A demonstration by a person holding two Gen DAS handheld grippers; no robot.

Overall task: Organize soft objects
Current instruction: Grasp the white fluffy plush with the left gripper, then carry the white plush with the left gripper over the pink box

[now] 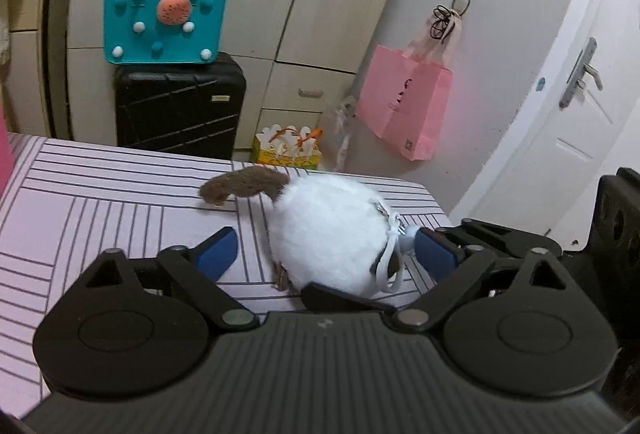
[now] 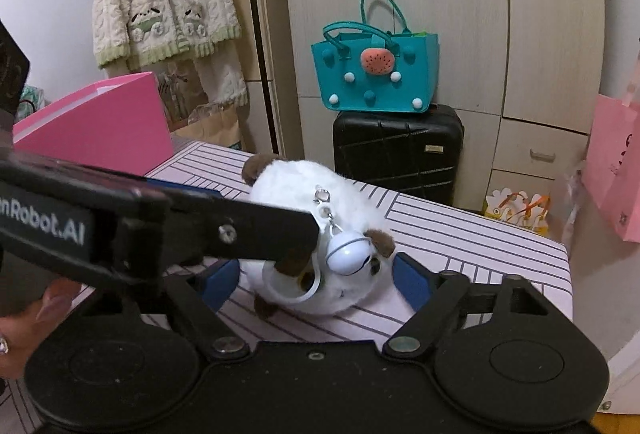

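A round white plush toy point(image 1: 328, 230) with a brown tail, brown ears and a white bell point(image 2: 347, 254) on a clip lies on the striped pink bed point(image 1: 100, 202). My left gripper point(image 1: 328, 254) straddles it with its jaws wide. Its blue left pad point(image 1: 218, 254) stands clear of the fur and its right pad point(image 1: 436, 254) is at the toy's collar. My right gripper point(image 2: 318, 282) also has the plush toy point(image 2: 288, 186) between its blue pads, which sit right at the fur without squeezing it. A left gripper finger point(image 2: 248, 230) crosses in front of the toy.
A pink box point(image 2: 100, 126) stands on the bed at the far left. Beyond the bed a teal felt bag point(image 2: 376, 78) sits on a black suitcase point(image 2: 396, 150) against the wardrobe. A pink paper bag point(image 1: 404, 102) hangs on the wall. A hand point(image 2: 24, 322) shows at the left.
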